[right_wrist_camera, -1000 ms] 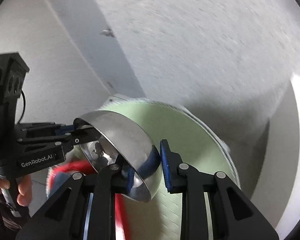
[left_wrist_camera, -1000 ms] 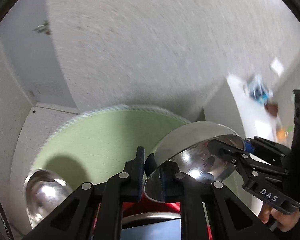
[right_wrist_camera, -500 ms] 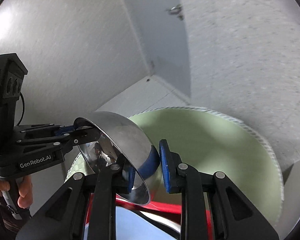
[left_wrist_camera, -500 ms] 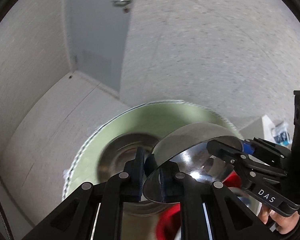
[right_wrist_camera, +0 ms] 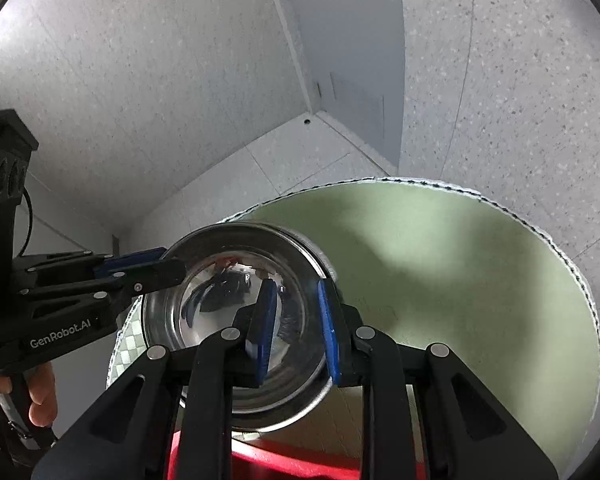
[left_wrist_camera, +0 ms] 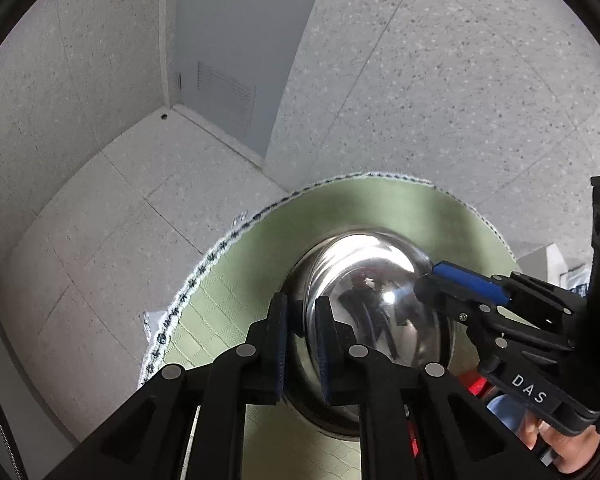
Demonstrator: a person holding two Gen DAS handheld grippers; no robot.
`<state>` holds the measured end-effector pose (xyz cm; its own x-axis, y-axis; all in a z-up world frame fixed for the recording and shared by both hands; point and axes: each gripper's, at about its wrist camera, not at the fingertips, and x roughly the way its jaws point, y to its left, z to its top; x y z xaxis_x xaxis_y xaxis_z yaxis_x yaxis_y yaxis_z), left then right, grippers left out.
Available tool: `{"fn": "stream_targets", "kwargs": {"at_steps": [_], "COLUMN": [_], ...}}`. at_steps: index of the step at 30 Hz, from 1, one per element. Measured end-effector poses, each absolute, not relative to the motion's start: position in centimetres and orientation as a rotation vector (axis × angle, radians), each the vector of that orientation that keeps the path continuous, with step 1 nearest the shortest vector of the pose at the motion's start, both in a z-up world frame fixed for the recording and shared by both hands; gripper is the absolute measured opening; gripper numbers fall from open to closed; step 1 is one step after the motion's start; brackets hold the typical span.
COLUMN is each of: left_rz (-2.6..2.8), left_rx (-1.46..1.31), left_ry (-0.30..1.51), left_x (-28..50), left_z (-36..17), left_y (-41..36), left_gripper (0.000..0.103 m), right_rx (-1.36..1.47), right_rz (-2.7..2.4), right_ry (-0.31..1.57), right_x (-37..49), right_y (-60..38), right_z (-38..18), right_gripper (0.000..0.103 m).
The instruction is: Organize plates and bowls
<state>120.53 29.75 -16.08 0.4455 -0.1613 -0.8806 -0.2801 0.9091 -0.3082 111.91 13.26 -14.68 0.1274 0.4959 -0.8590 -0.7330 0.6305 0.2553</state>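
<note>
A shiny steel bowl [left_wrist_camera: 376, 304] [right_wrist_camera: 228, 304] sits nested in a second steel bowl [left_wrist_camera: 332, 420] [right_wrist_camera: 316, 252] on the round green table mat [left_wrist_camera: 228, 300] [right_wrist_camera: 440, 264]. My left gripper [left_wrist_camera: 302, 334] is shut on the upper bowl's near rim; it also shows in the right wrist view [right_wrist_camera: 168, 262] at the bowl's left rim. My right gripper [right_wrist_camera: 296, 330] straddles the opposite rim with a gap between the pads; it shows in the left wrist view [left_wrist_camera: 432, 276] at the bowl's right rim.
A red object [right_wrist_camera: 284, 460] [left_wrist_camera: 478, 386] lies at the table's near side, partly hidden by the fingers. Beyond the mat is a tiled floor [left_wrist_camera: 112, 216], speckled walls and a grey door [left_wrist_camera: 228, 48].
The bowl held tilted in the air by both grippers has come down level into the second bowl on the mat. The right gripper's jaws have spread apart.
</note>
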Motion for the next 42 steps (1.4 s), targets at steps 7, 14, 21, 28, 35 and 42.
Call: {"fn": "stream_targets", "kwargs": {"at_steps": [7,14,21,28,35,42], "left_rz": [0.079,0.139,0.084,0.018,0.025,0.092], "left_rx": [-0.445,-0.361,-0.298,-0.274,-0.262,-0.278], "left_ry": [1.099,0.924,0.751,0.692,0.722,0.787], "left_x": [120.0,114.9,107.1,99.3,92.9,89.0], "left_z": [-16.6,-11.6,-8.0,-8.9,-12.5,-14.6], "left_y": [29.8,27.3,21.7,14.9,9.0,3.3], "left_gripper": [0.016,0.062,0.086,0.098,0.100,0.100], "right_rx": [-0.199,-0.079,0.036,0.142,0.213,0.201], "right_rz": [0.887,0.839,0.675,0.462,0.414,0.496], "right_ry": [1.099,0.984,0.879,0.887,0.962,1.079], "right_x": [111.8,108.7,102.0,93.8,89.8,88.3], "right_y": [11.9,6.3,-4.2,-14.4,-19.9,-20.4], "right_z": [-13.5,-8.0,-4.1,-5.5,-9.0,-14.1], "right_gripper": [0.022,0.022,0.043,0.063,0.065,0.065]}}
